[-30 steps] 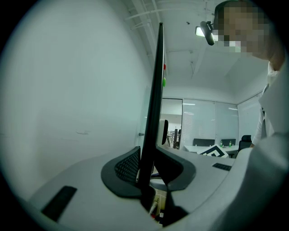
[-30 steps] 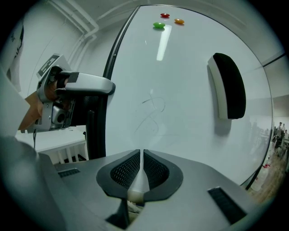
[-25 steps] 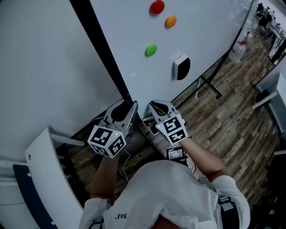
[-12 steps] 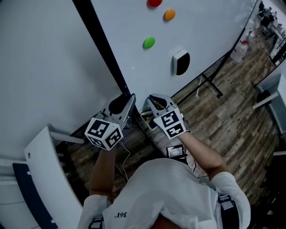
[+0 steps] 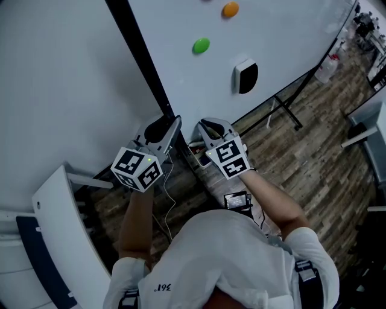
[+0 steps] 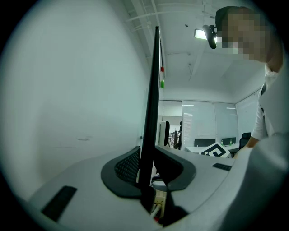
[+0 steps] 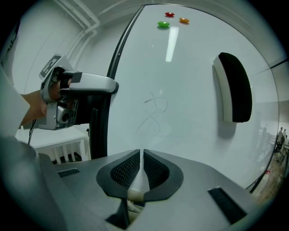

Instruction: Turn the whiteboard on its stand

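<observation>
Since a second ago: the whiteboard (image 5: pixel 277 48) has slid up my head view. Its red magnet (image 7: pixel 169 14) has passed out of that view at the top. Both my tongs have drifted up and left along with it.

1. Whiteboard: upright on its stand (image 5: pixel 284 114), directly before me. Its white face fills the right gripper view, with faint pen scribbles at mid-face.
2. Wood floor (image 5: pixel 313 169): planked, under the stand and under me.
3. White surface (image 5: pixel 54 90): left of the board's edge; wall or panel, I cannot tell.
4. Black frame edge (image 5: pixel 140 63): the board's side, running from the top of the head view down to my left tongs.
5. Left tongs (image 6: pixel 146 164): held level, clenched on the black frame edge with one pad on each side of it. The left marker cube (image 5: pixel 136 169) faces me.
6. Right tongs (image 7: pixel 142 169): just right of the left pair, low on the board and tipped a little downward. The jaws are drawn to a narrow slit toward the white face. Only a pale sliver shows in the slit, and I can name nothing grasped. The right marker cube (image 5: pixel 228 160) faces me.
7. Eraser (image 5: pixel 245 76): black and white, stuck to the face, above and right of the right tongs.
8. Bottle (image 5: pixel 329 67): pale, on the floor past the board's far end.
9. Green magnet (image 5: pixel 201 45) and orange magnet (image 5: pixel 230 9): on the face, above and left of the eraser, with the red one close by them.
</observation>
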